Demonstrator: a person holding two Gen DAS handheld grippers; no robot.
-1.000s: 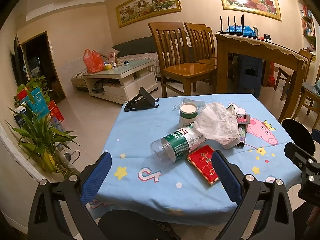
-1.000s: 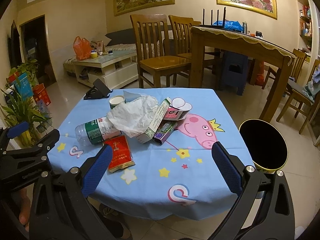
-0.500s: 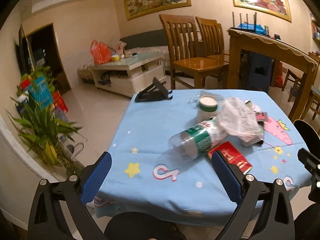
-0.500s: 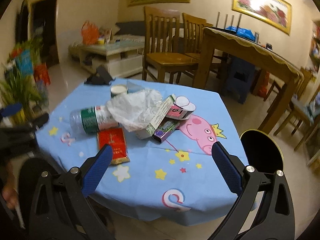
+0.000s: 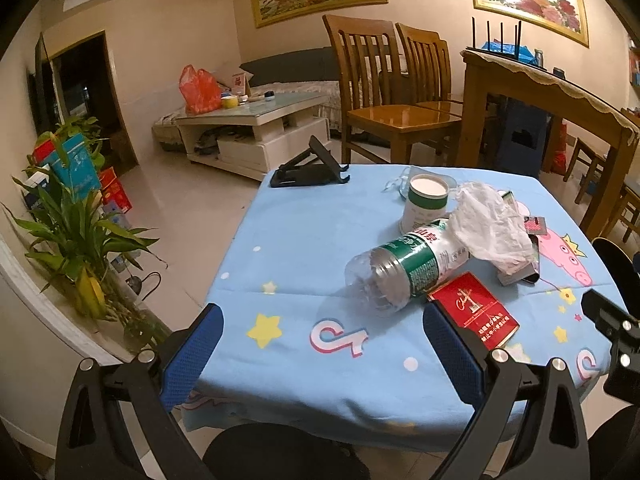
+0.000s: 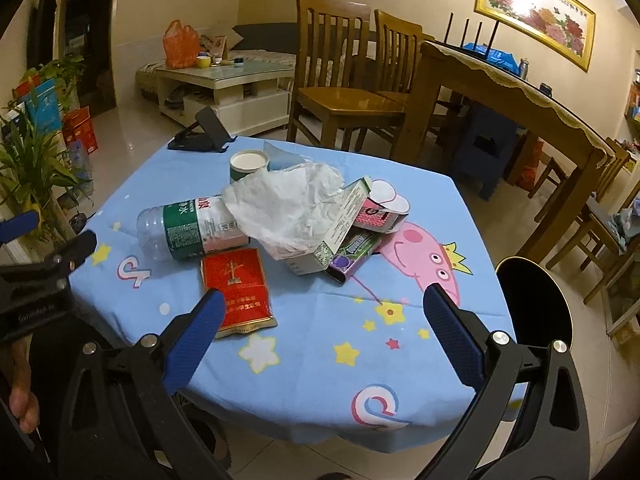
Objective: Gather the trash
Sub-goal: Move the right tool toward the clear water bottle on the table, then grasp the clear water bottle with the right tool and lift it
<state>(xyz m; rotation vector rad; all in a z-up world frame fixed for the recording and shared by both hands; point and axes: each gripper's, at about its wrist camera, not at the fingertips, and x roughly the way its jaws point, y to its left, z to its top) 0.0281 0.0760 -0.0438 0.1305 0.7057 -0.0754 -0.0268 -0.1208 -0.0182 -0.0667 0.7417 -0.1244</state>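
On the blue cartoon tablecloth (image 6: pixel 304 344) in front of you, the trash sits in one heap toward the far half of the table. The plastic bottle (image 5: pixel 404 266) lies on its side, long axis slanting across the cloth, its clear base turned toward your left gripper (image 5: pixel 320 356) and its upper end buried under the crumpled white plastic bag (image 6: pixel 288 204). It is clear with a green-and-white label. Just beside its base lies the flat red cigarette pack (image 6: pixel 238 290), long axis running roughly toward you. A white cup with a green band (image 5: pixel 424 204) stands upright behind the bottle, touching it. Under and to the right of the bag, a tilted white-and-green carton (image 6: pixel 340 226), a purple box (image 6: pixel 354 254) and a pink-and-white carton (image 6: pixel 384 210) overlap. A black phone stand (image 5: pixel 308 168) sits apart at the far edge. The black bin (image 6: pixel 534 304) stands on the floor off the table's right side. Your left gripper's jaws are spread wide and hold nothing; your right gripper (image 6: pixel 320 352) is likewise wide apart, over the near edge, with the red pack just past its left fingertip.
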